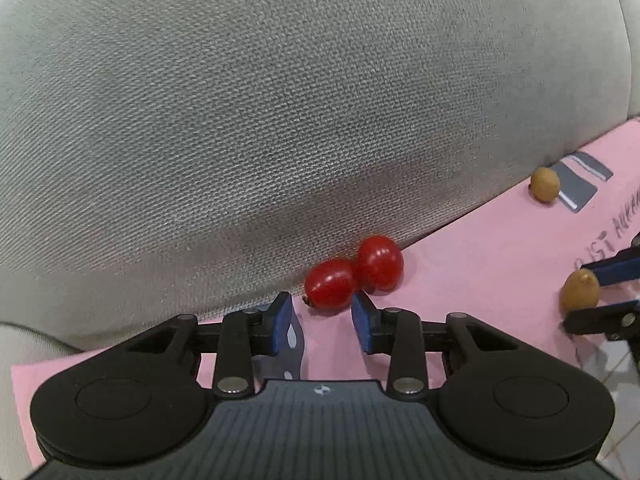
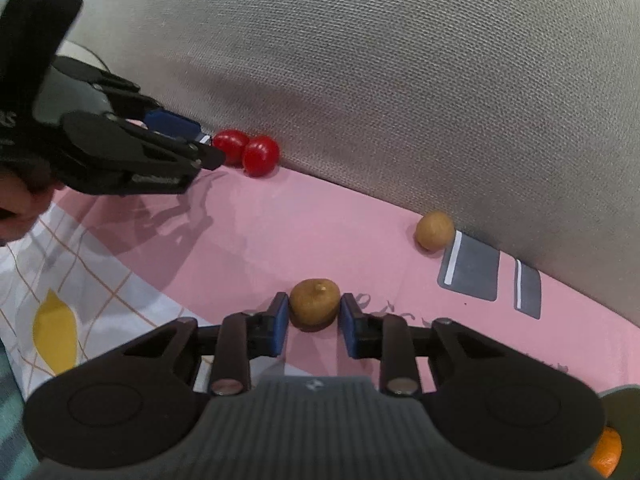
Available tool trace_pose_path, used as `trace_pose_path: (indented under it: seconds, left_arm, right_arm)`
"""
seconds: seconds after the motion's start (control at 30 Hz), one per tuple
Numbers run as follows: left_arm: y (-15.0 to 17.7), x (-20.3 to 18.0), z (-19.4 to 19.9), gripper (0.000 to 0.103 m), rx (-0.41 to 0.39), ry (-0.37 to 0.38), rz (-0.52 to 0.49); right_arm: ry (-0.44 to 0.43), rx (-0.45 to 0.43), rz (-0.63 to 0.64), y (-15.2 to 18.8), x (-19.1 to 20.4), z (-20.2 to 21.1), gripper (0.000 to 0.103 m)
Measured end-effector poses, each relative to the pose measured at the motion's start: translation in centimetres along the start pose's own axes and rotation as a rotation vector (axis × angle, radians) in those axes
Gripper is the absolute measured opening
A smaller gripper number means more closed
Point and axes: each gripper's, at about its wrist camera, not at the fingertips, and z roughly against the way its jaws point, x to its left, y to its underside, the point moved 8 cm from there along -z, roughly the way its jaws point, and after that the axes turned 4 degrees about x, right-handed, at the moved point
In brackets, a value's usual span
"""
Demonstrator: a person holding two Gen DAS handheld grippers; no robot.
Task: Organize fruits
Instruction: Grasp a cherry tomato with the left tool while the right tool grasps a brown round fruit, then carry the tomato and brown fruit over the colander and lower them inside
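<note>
While the left hand-held gripper (image 1: 322, 316) hovers low over the pink mat (image 1: 472, 256), its jaws are spread wide with nothing in them, just short of the near red fruit (image 1: 330, 284), which touches a second red fruit (image 1: 379, 264) against the grey cushion (image 1: 280, 100). Over on the right, the right hand-held gripper (image 2: 314, 322) straddles a brown fruit (image 2: 315, 302) on the mat, pads just beside it, jaws parted, not visibly pinching. Another brown fruit (image 2: 434, 230) sits well apart by the cushion, near grey printed stripes (image 2: 472, 270).
</note>
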Motion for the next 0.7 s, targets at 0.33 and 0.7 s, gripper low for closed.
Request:
trace_pose_path:
  seconds: [0.33,0.7]
  left_arm:
    - [-0.4,-1.4,-0.8,0.042,-0.016,0.008,-0.119]
    - [-0.7,-1.4,-0.5,0.029,0.014,0.061,-0.091]
  right_arm:
    - [-0.014,-0.007,-0.030,-0.5,0.2,-0.2,0.025]
    - [-0.034,-0.014,-0.071,-0.8,0.6,0.0,0.024]
